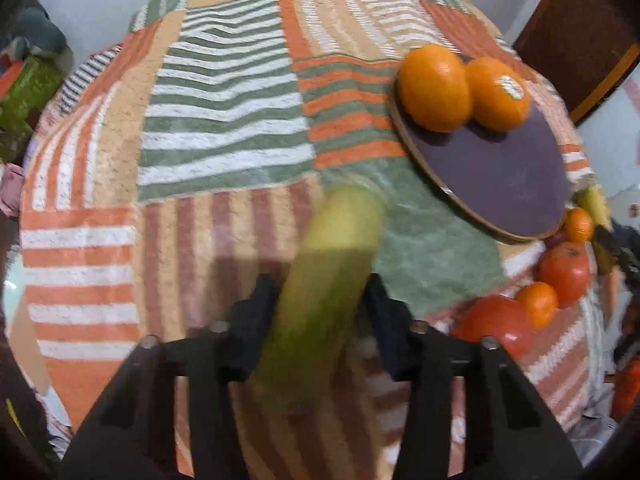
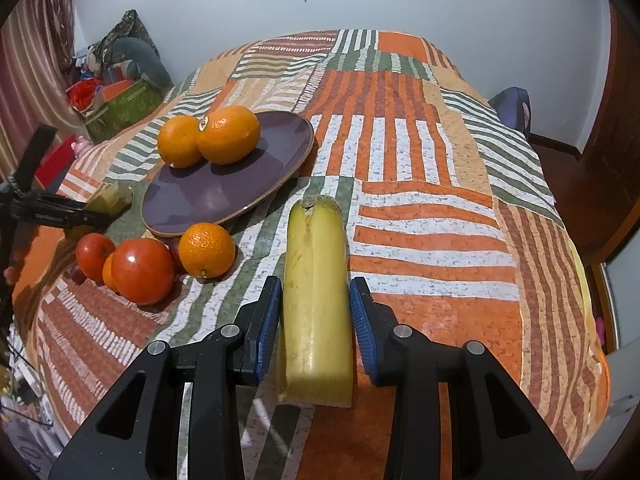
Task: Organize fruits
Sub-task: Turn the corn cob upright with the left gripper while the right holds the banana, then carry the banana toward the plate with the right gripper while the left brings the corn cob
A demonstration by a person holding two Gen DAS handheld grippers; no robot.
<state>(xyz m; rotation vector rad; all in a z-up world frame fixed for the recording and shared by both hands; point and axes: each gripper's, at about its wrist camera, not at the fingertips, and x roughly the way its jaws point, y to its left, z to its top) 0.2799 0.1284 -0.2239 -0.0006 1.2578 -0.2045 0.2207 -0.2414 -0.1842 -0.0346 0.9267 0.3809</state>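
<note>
The left claw (image 1: 320, 312) is clenched on a greenish-yellow banana (image 1: 324, 280), its black fingers (image 1: 256, 320) pressed to either side of the fruit, which is blurred and sticks out forward over the patchwork bedspread (image 1: 224, 128). The right claw (image 2: 316, 312) grips a second, paler yellow banana (image 2: 316, 300) between its blue pads (image 2: 267, 320); this one points away along the bed, its cut stem end furthest out.

A dark purple plate (image 2: 224, 192) lies on the bedspread to the left of the right claw's banana, carrying two large oranges (image 2: 228, 134) that touch one another near its far rim, one with a small sticker. Just beside the plate's near edge sits a loose cluster of fruit: a mandarin (image 2: 206, 250), two red tomatoes (image 2: 142, 270) and another small orange fruit wedged between them.

Seen from the right claw, the left claw reaches in at the far left, its banana's tip just beside the plate.
</note>
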